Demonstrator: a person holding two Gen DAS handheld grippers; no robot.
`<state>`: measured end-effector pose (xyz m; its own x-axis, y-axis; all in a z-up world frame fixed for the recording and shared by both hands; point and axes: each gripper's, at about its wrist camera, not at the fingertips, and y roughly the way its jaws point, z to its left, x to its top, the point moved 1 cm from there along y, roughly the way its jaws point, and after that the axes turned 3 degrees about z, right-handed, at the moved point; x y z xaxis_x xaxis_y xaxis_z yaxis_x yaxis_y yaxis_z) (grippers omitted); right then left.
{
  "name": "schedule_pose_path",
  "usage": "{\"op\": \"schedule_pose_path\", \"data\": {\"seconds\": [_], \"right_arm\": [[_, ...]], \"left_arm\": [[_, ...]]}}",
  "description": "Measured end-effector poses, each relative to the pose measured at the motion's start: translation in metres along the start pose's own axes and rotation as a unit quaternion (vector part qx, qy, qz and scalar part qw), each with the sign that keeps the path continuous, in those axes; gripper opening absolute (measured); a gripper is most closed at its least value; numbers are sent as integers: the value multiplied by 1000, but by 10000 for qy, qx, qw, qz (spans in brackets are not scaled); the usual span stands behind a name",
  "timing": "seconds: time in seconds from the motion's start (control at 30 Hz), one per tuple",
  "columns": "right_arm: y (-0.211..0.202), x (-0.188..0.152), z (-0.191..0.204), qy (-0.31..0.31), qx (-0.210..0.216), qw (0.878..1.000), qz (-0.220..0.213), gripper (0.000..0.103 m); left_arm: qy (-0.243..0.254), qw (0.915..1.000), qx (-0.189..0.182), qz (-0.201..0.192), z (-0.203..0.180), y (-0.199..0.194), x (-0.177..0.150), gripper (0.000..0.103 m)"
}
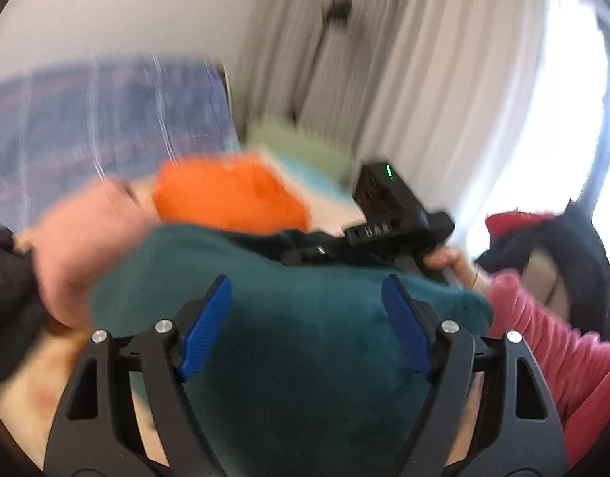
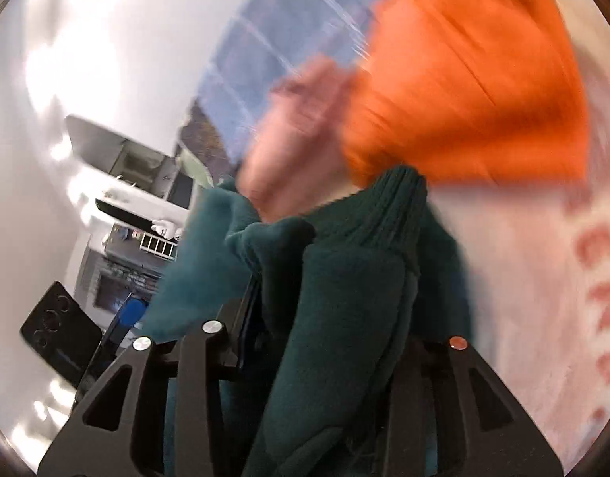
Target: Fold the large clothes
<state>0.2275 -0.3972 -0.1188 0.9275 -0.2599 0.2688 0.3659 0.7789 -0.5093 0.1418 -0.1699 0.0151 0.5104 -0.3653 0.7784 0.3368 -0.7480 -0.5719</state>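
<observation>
Teal fleece garment [image 2: 344, 318] bunched inside right tongs [image 2: 305, 357], beneath wide, empty left tongs [image 1: 306, 330].

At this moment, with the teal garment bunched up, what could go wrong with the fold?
1. The left claw stands open over the dark teal garment, gripping nothing, so one side may sag.
2. In the right wrist view the teal fabric is bunched between the right claw fingers; a thick wad may crease or slip.
3. The orange garment and pink garment lie right beside it and might get dragged along.
</observation>
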Motion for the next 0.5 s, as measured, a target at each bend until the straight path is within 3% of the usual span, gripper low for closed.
{"op": "schedule_pose_path", "data": {"seconds": [0.1, 0.17, 0.23, 0.37, 0.5], "right_arm": [[4, -11, -29, 112, 18, 9999, -123, 44], [-5, -15, -31, 89, 128, 9997, -185, 46], [-10, -18, -22, -75, -88, 9997, -192, 48], [-19, -26, 10, -593, -847, 9941, -334, 49], [-27, -33, 17, -668, -1047, 9905, -590, 50]], "left_arm": [[709, 9954, 380, 520, -26, 50, -18, 78], [1090, 9907, 603, 544, -44, 53, -23, 79], [1329, 9859, 786, 639, -50, 54, -25, 79], [1391, 9845, 847, 655, -48, 53, -32, 80], [1512, 9818, 959, 632, -52, 54, -38, 81]]}}
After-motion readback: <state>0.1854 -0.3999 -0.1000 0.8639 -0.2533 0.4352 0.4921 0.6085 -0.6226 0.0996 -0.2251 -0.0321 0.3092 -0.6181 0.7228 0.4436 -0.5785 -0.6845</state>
